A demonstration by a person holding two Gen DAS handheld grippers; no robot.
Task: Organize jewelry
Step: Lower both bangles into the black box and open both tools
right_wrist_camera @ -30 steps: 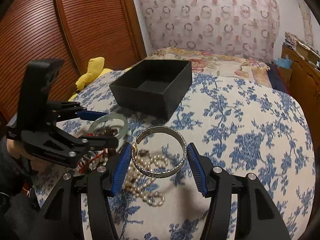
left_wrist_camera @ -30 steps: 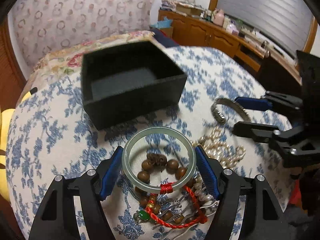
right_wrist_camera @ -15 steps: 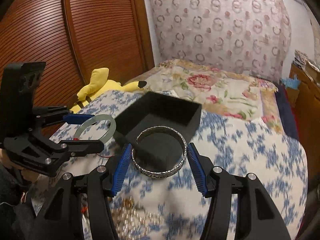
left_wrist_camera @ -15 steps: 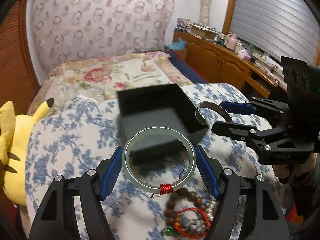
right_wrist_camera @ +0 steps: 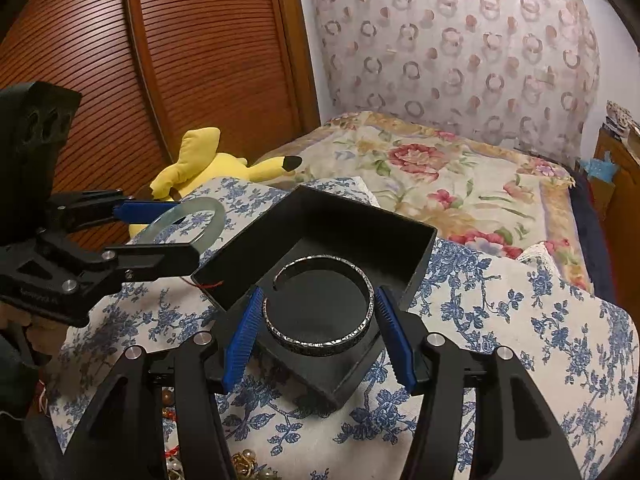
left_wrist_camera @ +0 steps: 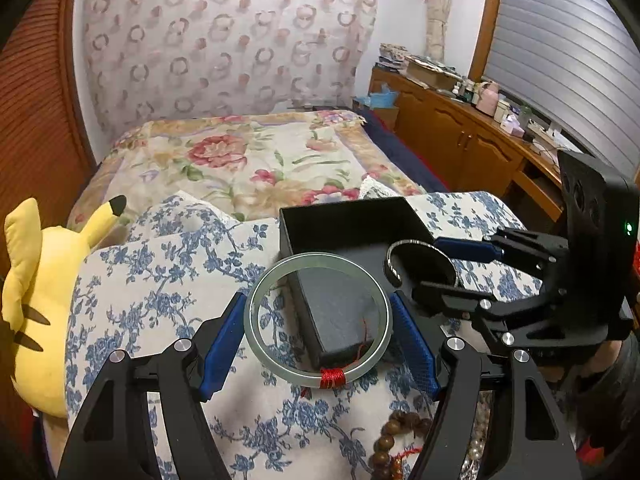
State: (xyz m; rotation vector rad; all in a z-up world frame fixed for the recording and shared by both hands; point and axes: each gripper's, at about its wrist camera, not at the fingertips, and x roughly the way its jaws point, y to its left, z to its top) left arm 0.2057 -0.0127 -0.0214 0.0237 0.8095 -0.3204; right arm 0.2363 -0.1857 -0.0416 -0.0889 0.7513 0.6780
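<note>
With the left gripper point(left_wrist_camera: 318, 334) pinching the jade bangle point(left_wrist_camera: 256, 300) and the right gripper point(right_wrist_camera: 320, 330) pinching the silver cuff point(right_wrist_camera: 320, 346) above the black box point(right_wrist_camera: 420, 248), a crowded release could knock them together.

My left gripper point(left_wrist_camera: 318, 338) is matt black plastic with ribbed blue pads point(left_wrist_camera: 223, 346), and its screws shine like bare metal. It holds a bangle point(left_wrist_camera: 318, 316) that looks like smooth, glossy pale-green stone, bound at one spot with red thread. My right gripper point(right_wrist_camera: 318, 326) has the same finish and clasps a cuff point(right_wrist_camera: 320, 306) of bright, patterned silver metal. Under both lies the box point(right_wrist_camera: 416, 246), matt black, seemingly card. The cloth point(right_wrist_camera: 520, 320) around the box is soft printed fabric, blue on cream. Left of the box, the toy point(left_wrist_camera: 36, 300) is yellow plush. Behind the toy, the door point(right_wrist_camera: 180, 60) is ribbed, varnished brown wood. Wooden beads point(left_wrist_camera: 390, 438) near the box look polished.
</note>
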